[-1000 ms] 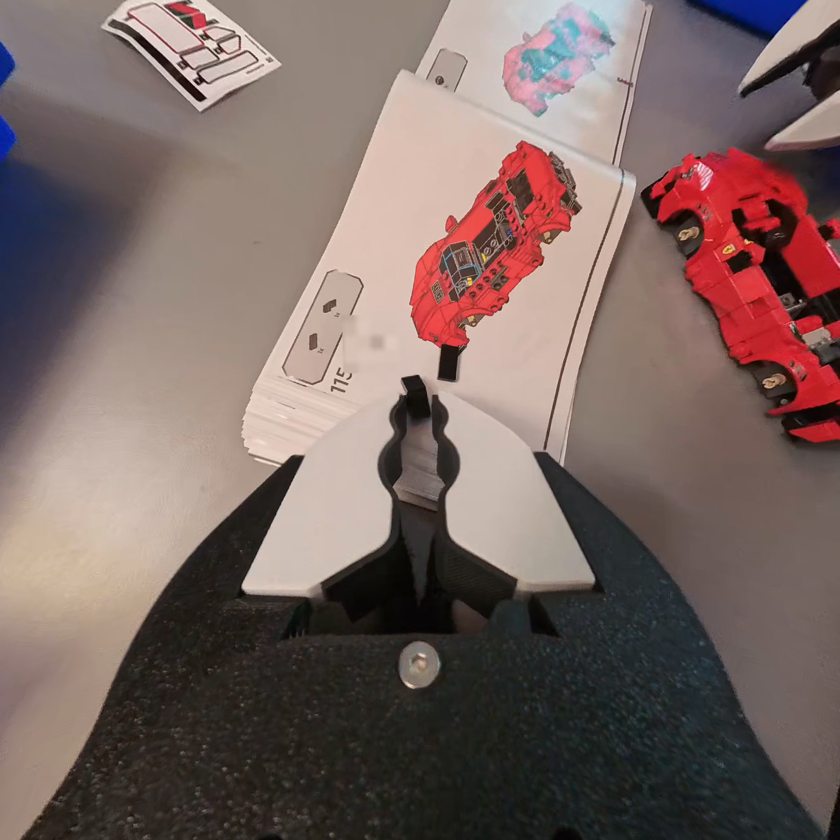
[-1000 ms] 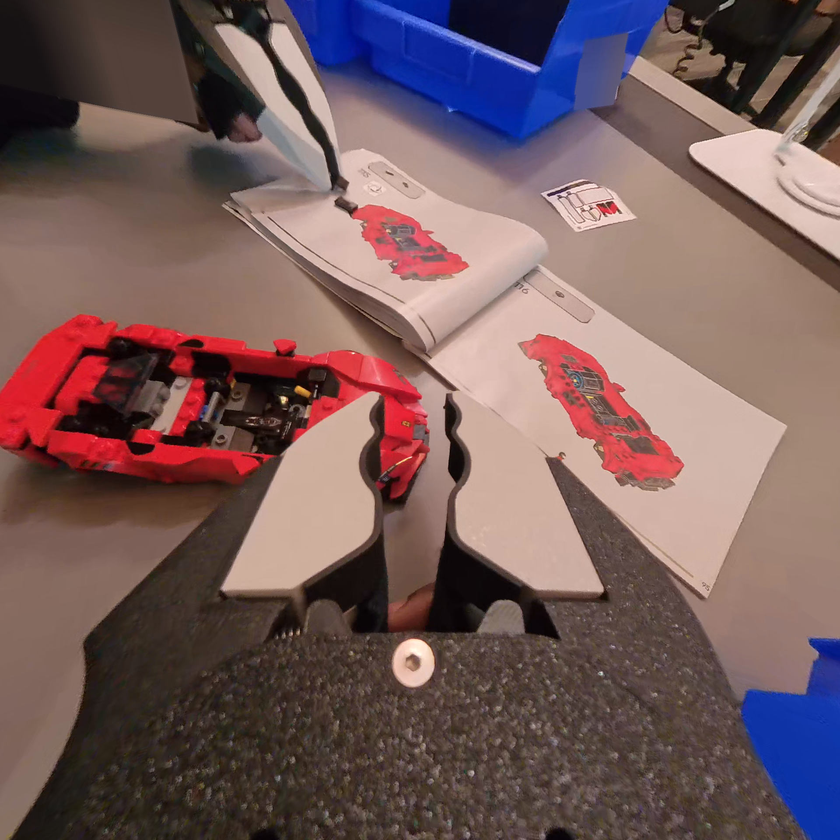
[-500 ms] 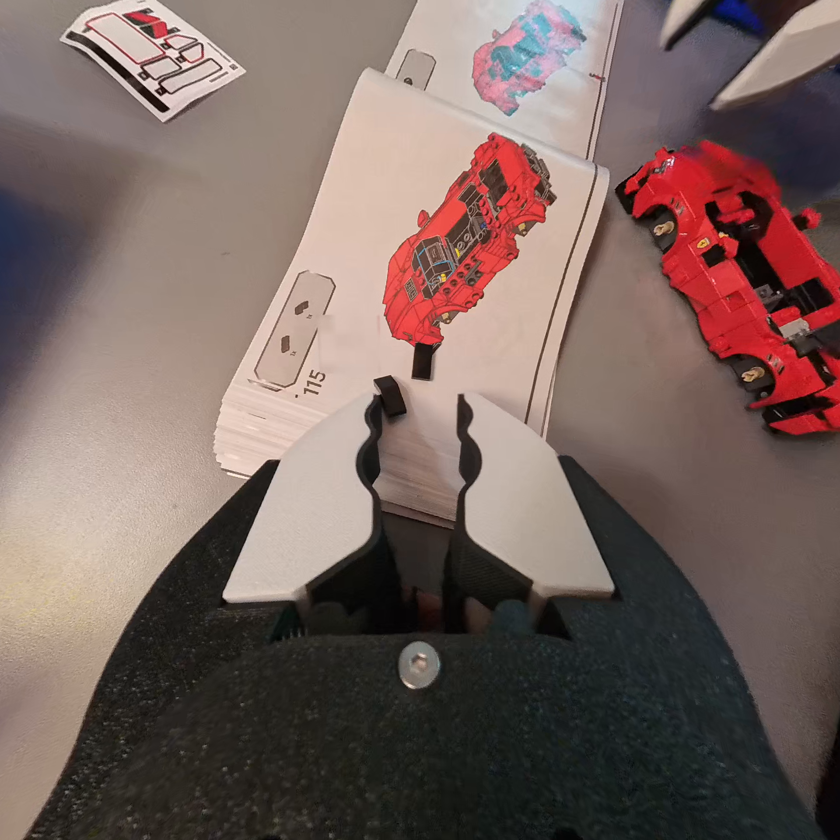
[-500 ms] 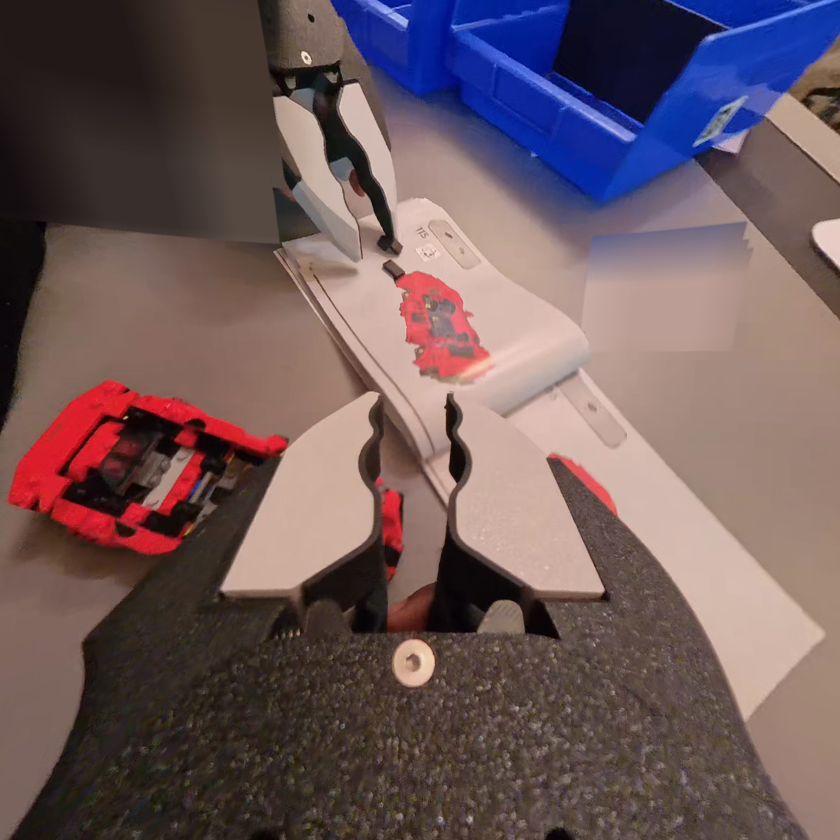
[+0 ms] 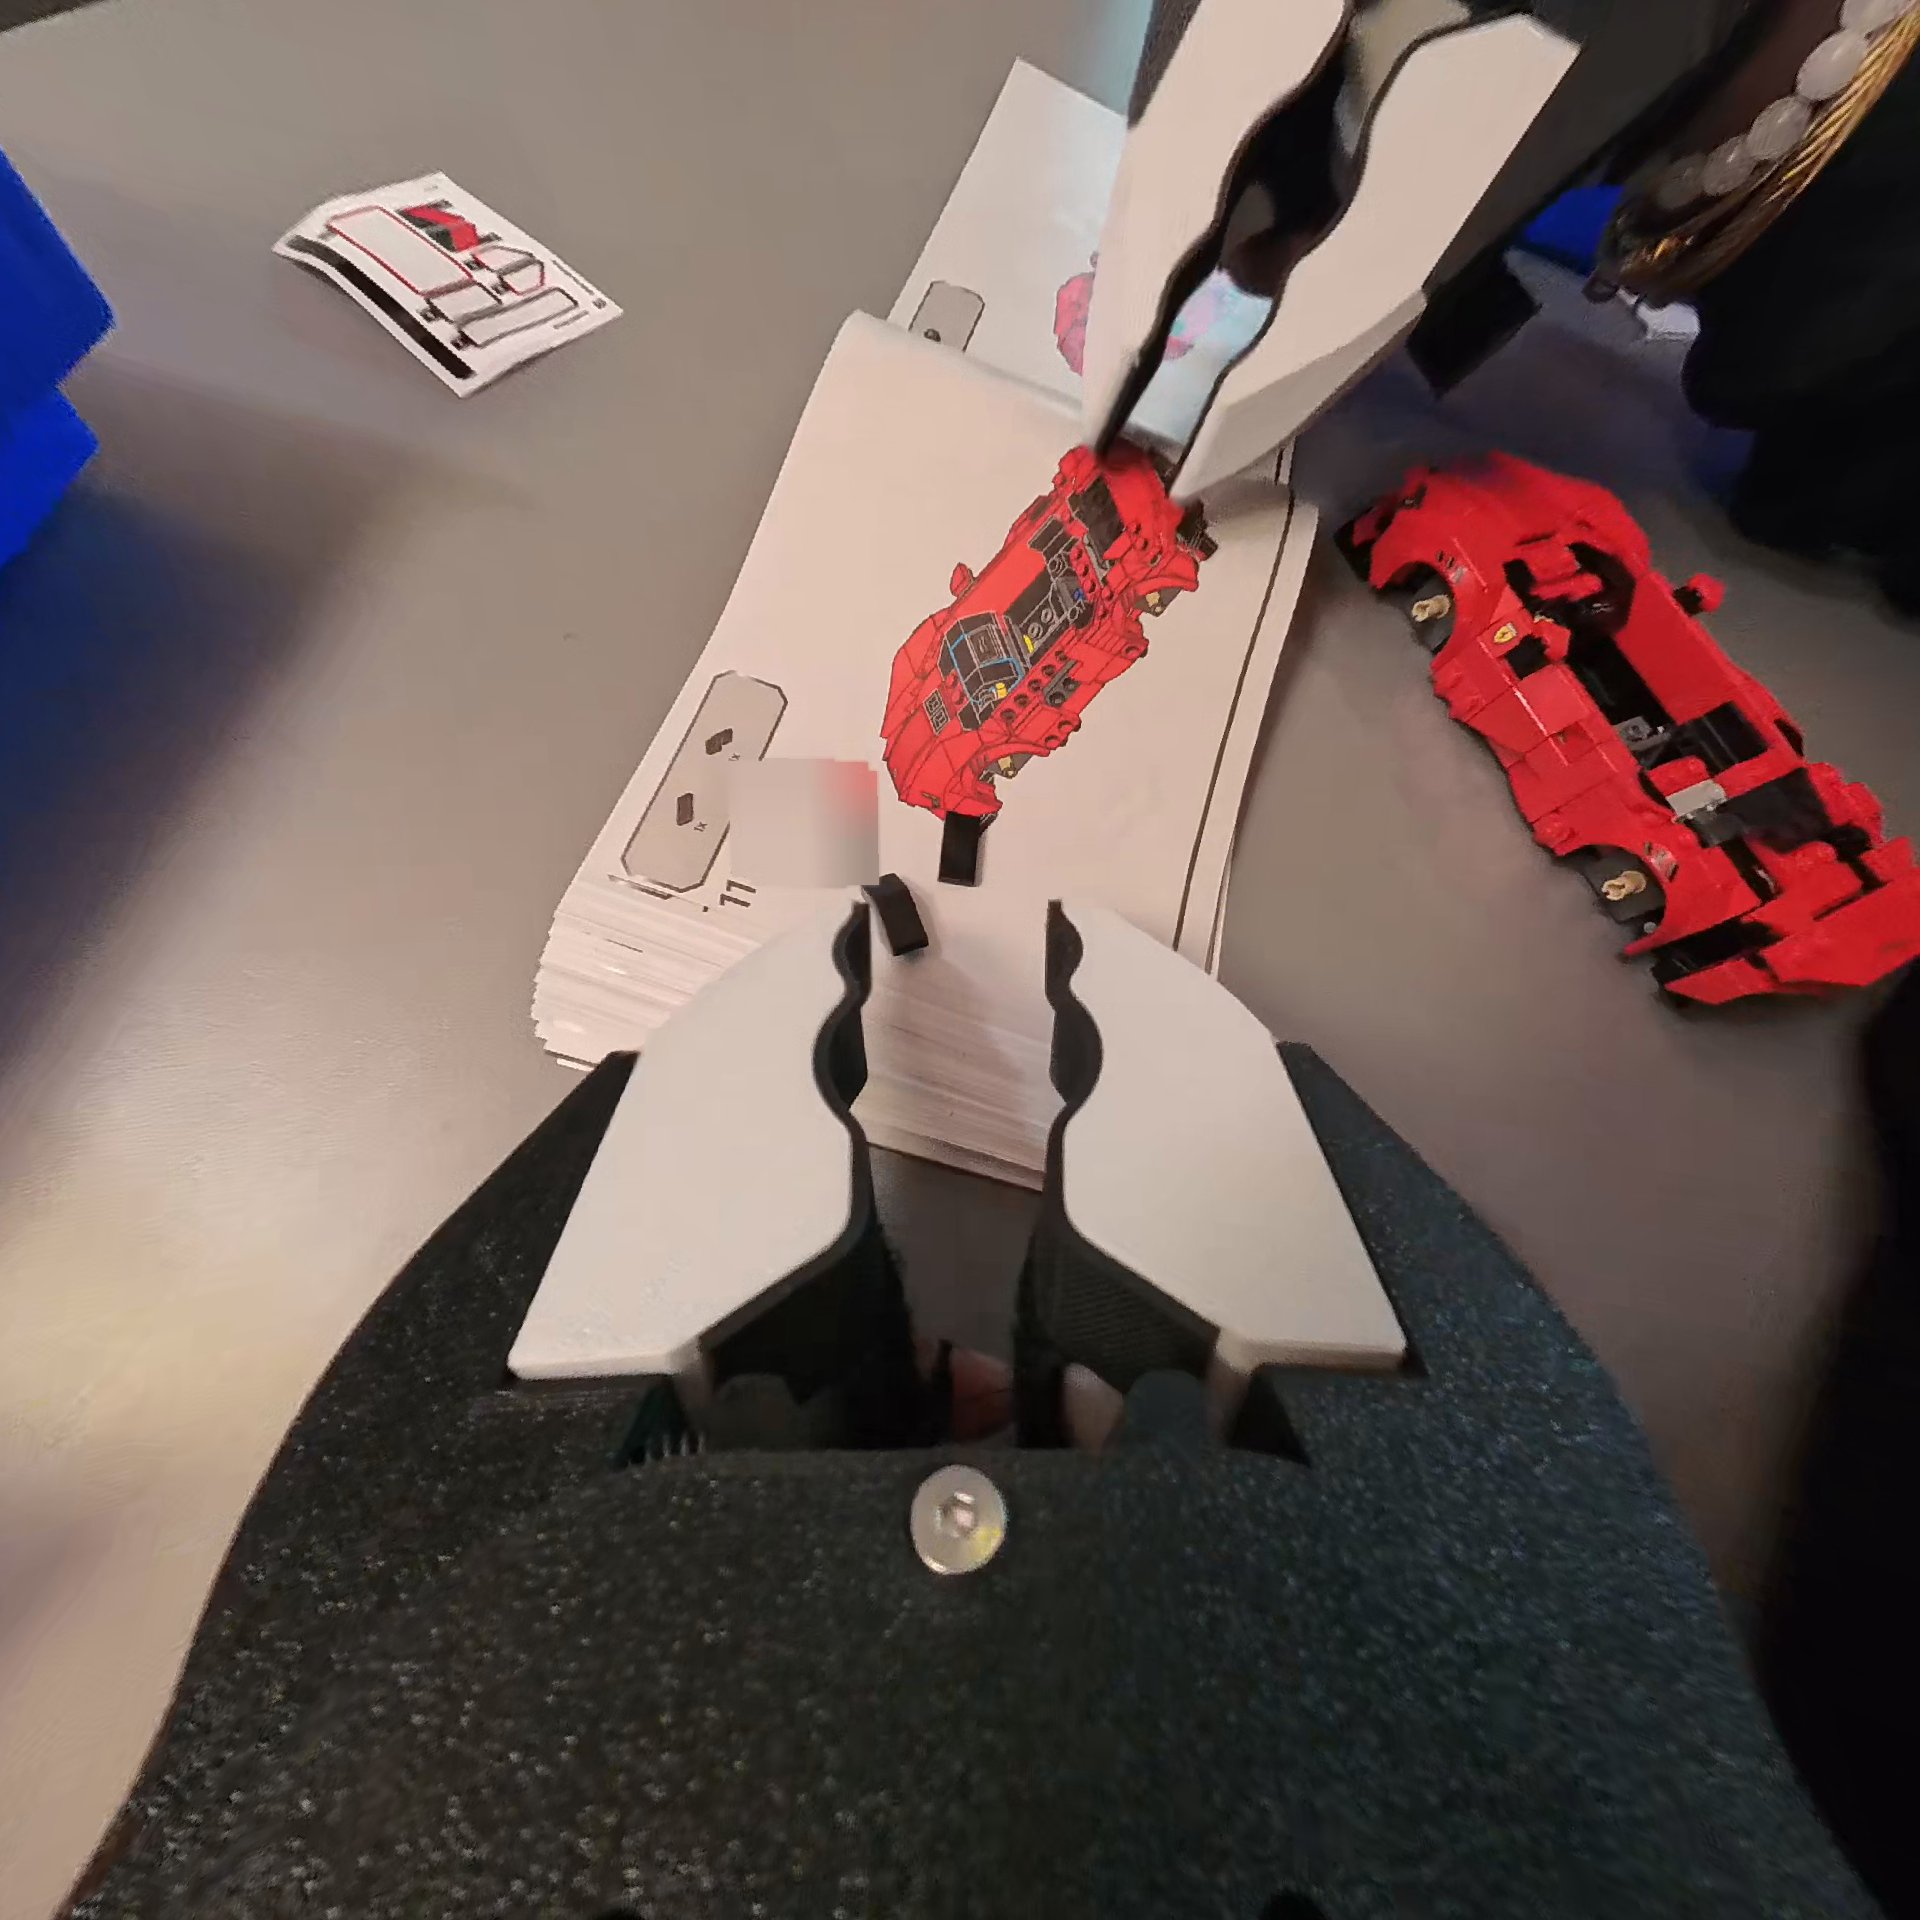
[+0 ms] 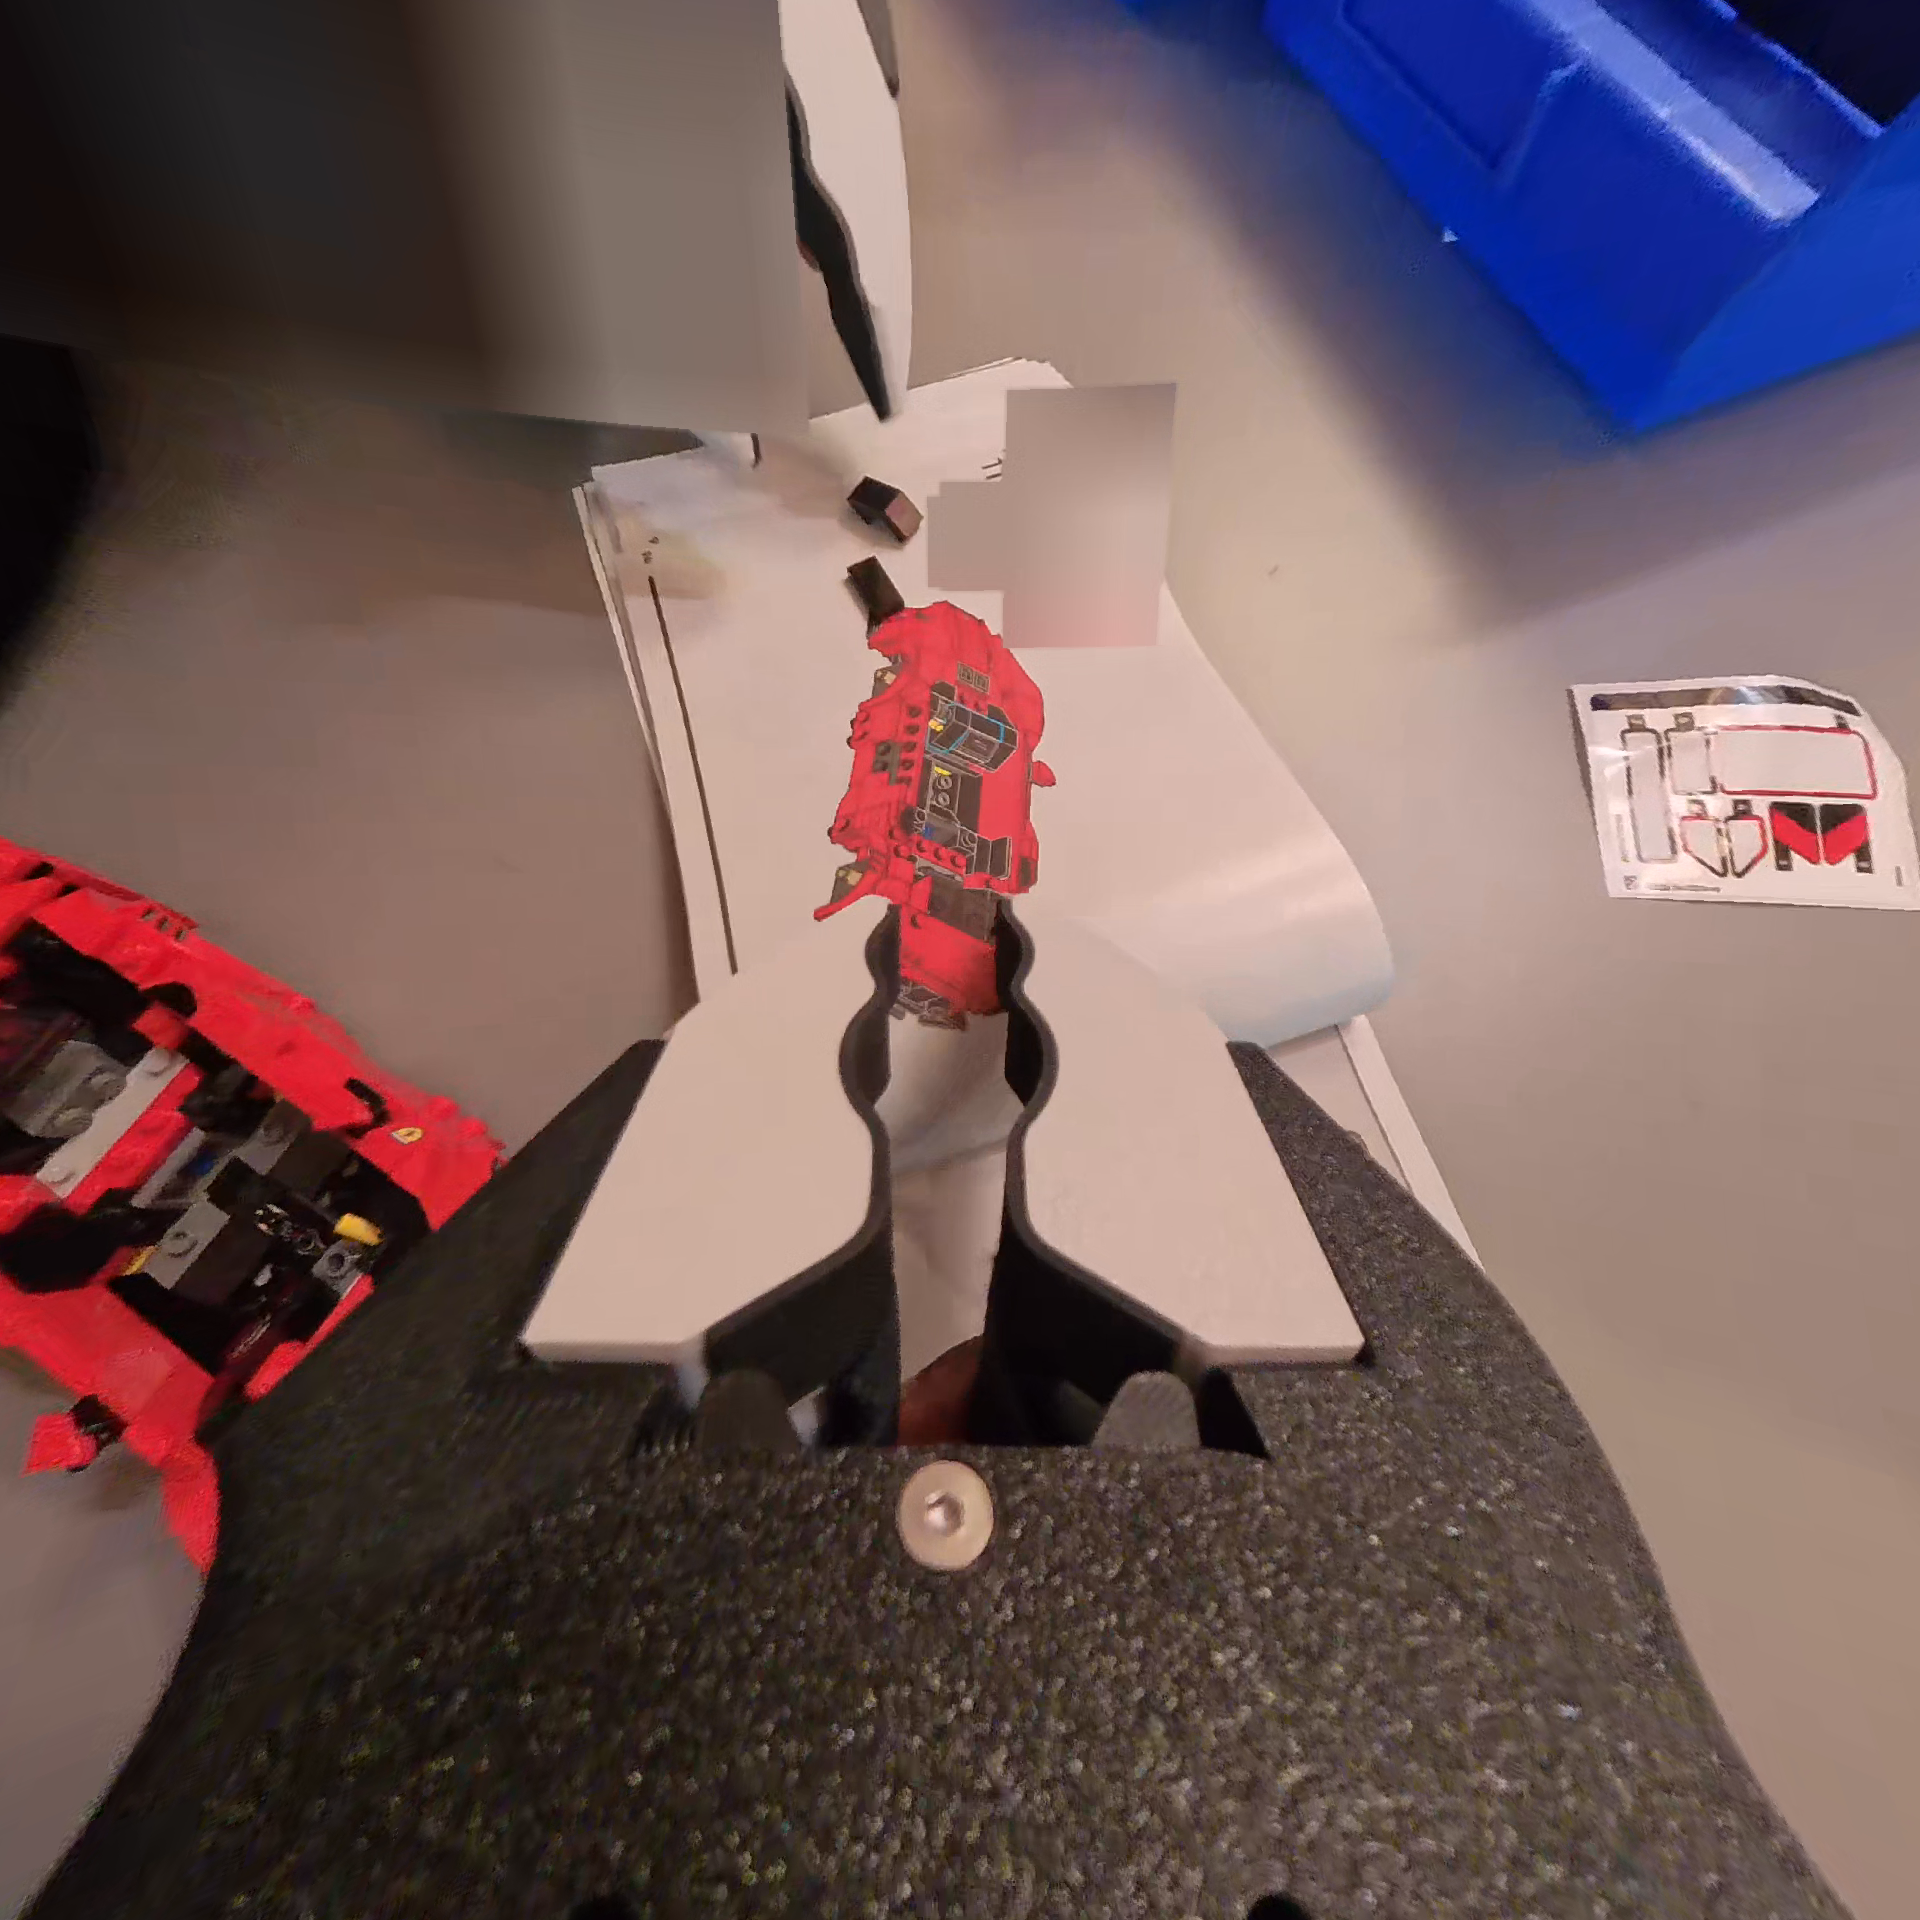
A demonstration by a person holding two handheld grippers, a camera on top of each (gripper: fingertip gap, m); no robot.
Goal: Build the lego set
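Note:
Two small black lego pieces lie on the open instruction booklet. One black piece sits just off my left gripper's left fingertip; the other lies a little farther on. My left gripper is open and empty, low over the booklet's near edge. My right gripper is open and empty over the printed red car on the booklet, with both pieces ahead, the farther piece and the nearer. It also shows in the left wrist view. The partly built red lego car lies beside the booklet.
A sticker sheet lies on the grey table beyond the booklet; it also shows in the right wrist view. Blue bins stand at the far edge. The red car is left of my right gripper.
My left gripper opened and let go of the small black piece, which now lies on the booklet. My right gripper moved from beside the car to over the booklet page.

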